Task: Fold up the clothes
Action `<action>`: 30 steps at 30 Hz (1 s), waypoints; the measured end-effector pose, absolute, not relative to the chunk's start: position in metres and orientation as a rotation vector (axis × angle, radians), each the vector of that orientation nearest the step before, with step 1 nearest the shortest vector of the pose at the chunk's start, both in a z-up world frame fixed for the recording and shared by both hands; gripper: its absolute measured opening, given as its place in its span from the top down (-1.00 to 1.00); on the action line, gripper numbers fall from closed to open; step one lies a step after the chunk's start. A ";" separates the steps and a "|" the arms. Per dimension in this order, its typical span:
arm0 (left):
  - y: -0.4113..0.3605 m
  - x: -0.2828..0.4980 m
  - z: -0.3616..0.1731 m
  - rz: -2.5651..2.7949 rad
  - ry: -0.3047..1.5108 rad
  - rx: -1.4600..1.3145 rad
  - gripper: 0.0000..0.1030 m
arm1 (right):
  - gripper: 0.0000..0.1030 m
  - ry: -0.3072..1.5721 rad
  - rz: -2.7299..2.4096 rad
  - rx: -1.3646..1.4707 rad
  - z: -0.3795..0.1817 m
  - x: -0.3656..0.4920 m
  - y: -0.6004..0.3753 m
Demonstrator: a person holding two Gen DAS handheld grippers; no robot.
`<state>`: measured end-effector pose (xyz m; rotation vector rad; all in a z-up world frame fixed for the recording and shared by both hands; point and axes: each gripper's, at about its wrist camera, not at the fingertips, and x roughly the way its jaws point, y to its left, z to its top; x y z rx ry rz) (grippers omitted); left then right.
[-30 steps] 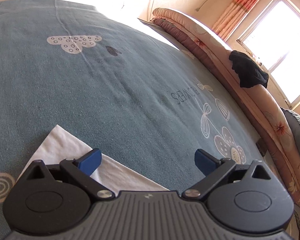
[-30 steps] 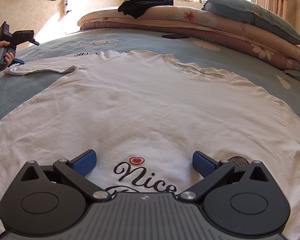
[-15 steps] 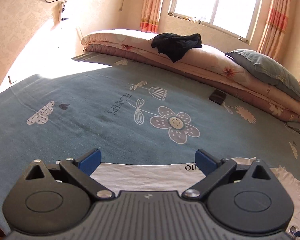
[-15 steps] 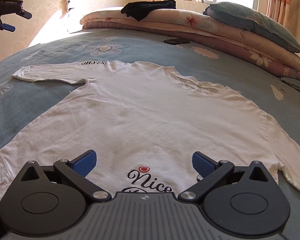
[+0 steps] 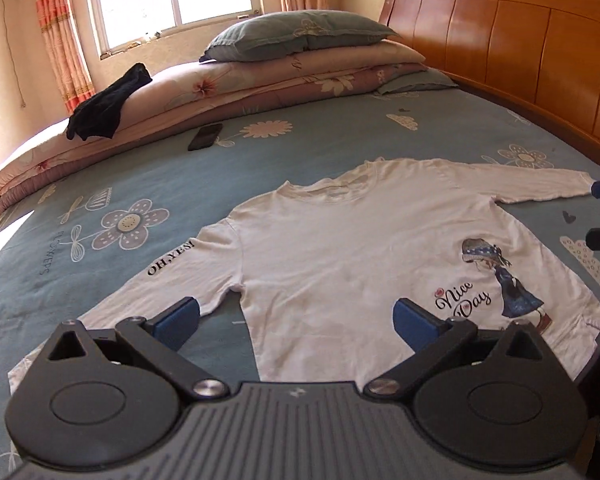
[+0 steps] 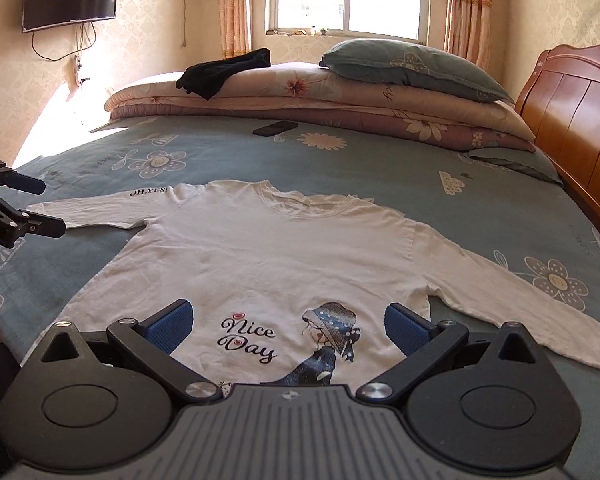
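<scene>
A white long-sleeved shirt [image 5: 340, 248] lies flat and face up on the blue flowered bed sheet [image 5: 260, 148], sleeves spread out; it also shows in the right wrist view [image 6: 268, 252]. It bears a "Nice Day" print with a girl figure. My left gripper [image 5: 296, 322] is open and empty, above the shirt's side near the left sleeve's armpit. My right gripper [image 6: 288, 326] is open and empty, above the shirt's hem by the print. The left gripper [image 6: 40, 206] also shows at the left edge of the right wrist view, beside the sleeve end.
Folded quilts [image 6: 320, 96] with a grey pillow [image 6: 408, 64] and a black garment [image 6: 224, 70] lie along the far side of the bed. A black phone [image 6: 275, 128] lies on the sheet. The wooden headboard [image 5: 520, 40] stands to the right.
My left gripper has swung round from the bare sheet to face the whole shirt. My right gripper has drawn back toward the hem. Both stayed open.
</scene>
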<state>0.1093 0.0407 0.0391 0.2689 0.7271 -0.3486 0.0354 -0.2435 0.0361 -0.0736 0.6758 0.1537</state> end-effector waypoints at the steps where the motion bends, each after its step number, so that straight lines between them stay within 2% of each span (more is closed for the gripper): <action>1: 0.028 0.109 0.019 -0.370 0.759 0.281 -0.99 | -1.00 0.718 0.117 -0.091 0.012 0.039 -0.240; 5: -0.016 0.093 -0.050 -0.415 0.829 0.344 -0.99 | -1.00 0.778 0.013 -0.190 -0.054 0.041 -0.227; 8: -0.028 0.081 -0.072 -0.421 0.840 0.363 -0.99 | -1.00 0.797 0.048 -0.179 -0.072 0.039 -0.222; 11: -0.021 0.080 -0.082 -0.397 0.879 0.233 -0.99 | -1.00 0.831 0.070 -0.082 -0.084 0.038 -0.225; 17: -0.015 0.078 -0.086 -0.354 0.863 0.188 -0.99 | -1.00 0.757 0.066 -0.042 -0.091 0.024 -0.229; 22: -0.014 0.080 -0.085 -0.286 0.885 0.135 -0.99 | -1.00 0.693 -0.014 -0.042 -0.071 0.033 -0.231; 30: -0.011 0.078 -0.085 -0.237 0.928 0.122 -0.99 | -1.00 0.614 0.050 0.124 -0.056 0.119 -0.239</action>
